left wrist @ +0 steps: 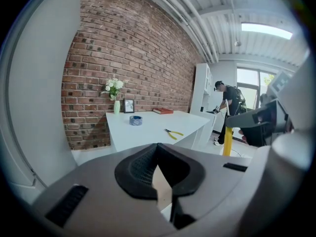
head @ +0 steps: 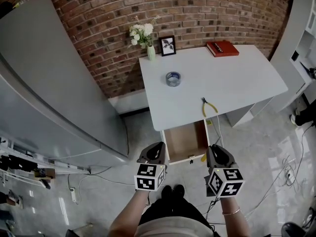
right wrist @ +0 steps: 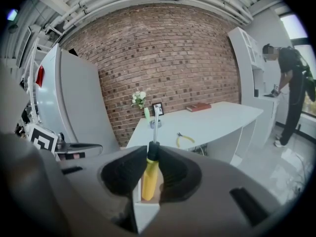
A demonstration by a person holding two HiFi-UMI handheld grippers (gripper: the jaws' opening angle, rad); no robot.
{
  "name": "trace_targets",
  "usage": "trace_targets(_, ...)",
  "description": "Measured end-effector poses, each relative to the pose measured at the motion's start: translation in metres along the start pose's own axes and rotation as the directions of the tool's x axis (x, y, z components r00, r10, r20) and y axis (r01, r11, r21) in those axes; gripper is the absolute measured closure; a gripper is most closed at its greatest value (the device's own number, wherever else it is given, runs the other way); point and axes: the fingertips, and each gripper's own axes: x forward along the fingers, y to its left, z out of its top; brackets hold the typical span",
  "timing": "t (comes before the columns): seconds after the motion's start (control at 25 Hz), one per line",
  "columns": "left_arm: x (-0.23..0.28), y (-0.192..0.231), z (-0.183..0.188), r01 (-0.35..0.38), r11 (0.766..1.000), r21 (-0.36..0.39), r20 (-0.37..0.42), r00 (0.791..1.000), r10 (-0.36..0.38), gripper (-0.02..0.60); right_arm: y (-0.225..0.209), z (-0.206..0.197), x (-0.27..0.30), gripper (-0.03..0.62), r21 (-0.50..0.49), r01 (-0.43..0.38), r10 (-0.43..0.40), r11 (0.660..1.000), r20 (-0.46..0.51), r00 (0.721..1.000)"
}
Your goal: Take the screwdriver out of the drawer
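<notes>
Screwdriver point(right wrist: 150, 169): glossy plastic handle, metal shaft

No legible text or numbers appear anywhere.

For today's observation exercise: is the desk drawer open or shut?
Open: the drawer is pulled out from under the white table, its wooden inside showing.

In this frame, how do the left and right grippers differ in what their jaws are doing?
The right gripper is clamped on the yellow-handled screwdriver, while the left gripper holds nothing. The left gripper's jaws meet at their tips; the right gripper's jaws are kept apart by the handle between them. Both sit side by side in front of the open drawer.
</notes>
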Motion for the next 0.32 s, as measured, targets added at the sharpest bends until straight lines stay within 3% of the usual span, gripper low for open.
trace_targets(0.32, 0.0045, 0.0012, -0.0006, 0.0, 1.0, 0.002, -0.004, 1.0, 0.0, 0.588, -0.0001, -0.0015, 0.0057, 0.517, -0.005, -0.005, 0.005, 1.0, -0.011, 1.0)
